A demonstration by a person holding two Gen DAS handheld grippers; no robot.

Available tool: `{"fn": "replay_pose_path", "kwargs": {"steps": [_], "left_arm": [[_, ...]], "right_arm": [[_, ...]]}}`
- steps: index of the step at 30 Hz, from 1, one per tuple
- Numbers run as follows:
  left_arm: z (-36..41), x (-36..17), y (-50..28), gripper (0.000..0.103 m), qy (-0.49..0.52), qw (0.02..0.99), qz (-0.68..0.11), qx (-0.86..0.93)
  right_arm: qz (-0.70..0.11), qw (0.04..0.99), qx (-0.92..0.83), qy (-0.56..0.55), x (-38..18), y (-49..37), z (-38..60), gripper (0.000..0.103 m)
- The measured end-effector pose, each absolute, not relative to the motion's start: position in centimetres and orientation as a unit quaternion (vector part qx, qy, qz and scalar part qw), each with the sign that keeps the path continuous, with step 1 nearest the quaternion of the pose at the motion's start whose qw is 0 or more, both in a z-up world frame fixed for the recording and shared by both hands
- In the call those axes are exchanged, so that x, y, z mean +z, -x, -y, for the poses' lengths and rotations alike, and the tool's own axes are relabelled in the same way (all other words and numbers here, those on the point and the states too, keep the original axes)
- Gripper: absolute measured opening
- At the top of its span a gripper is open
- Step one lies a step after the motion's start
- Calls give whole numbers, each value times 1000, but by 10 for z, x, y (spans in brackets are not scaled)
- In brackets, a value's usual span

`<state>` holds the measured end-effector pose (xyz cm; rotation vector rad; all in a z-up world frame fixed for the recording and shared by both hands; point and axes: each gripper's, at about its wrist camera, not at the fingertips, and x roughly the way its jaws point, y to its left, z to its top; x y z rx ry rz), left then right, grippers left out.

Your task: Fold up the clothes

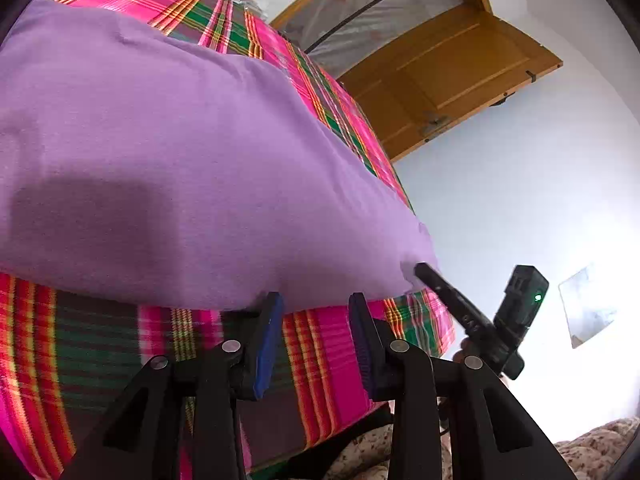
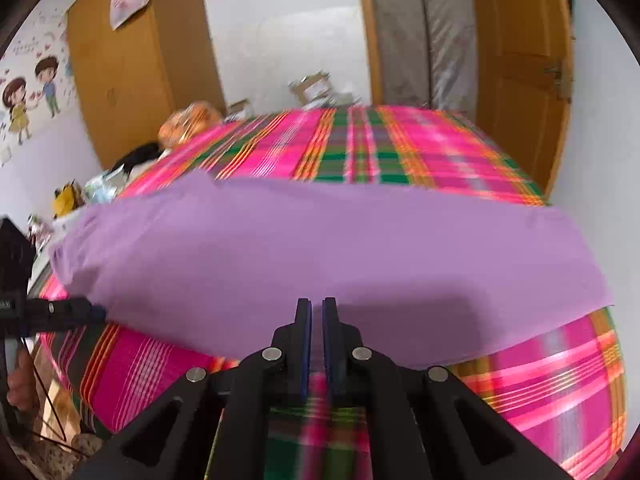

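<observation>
A purple cloth [image 1: 168, 152] lies spread flat on a bed with a pink, green and orange plaid cover [image 1: 320, 344]. My left gripper [image 1: 316, 300] is open at the cloth's near edge, and the hem lies right at its blue fingertips. In the right wrist view the same cloth [image 2: 320, 240] fills the middle, and the left gripper [image 2: 94, 312] shows at its left corner. My right gripper [image 2: 317, 303] has its fingers almost together over the near edge. In the left wrist view its tip [image 1: 420, 270] presses into a small pucker near the cloth's right corner.
A wooden door [image 2: 520, 80] and a leaning wrapped mattress [image 2: 420, 32] stand beyond the bed. Cardboard boxes [image 2: 316, 84] and bags [image 2: 188, 120] lie at the far side. A wardrobe [image 2: 120, 80] stands at the left. Floral bedding [image 1: 600, 444] lies below the bed edge.
</observation>
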<state>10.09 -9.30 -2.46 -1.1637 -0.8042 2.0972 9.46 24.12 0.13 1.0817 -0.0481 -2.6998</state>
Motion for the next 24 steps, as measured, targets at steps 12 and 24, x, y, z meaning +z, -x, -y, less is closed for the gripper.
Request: {"fn": "replay_pose_path", "kwargs": {"steps": [12, 24], "left_arm": [[135, -26, -107, 35, 418, 281, 333, 797], [229, -23, -125, 35, 371, 169, 386, 827]], "right_arm": [[5, 106, -926, -362, 11, -114, -220, 5], [-70, 243, -886, -389, -3, -81, -97, 5]]}}
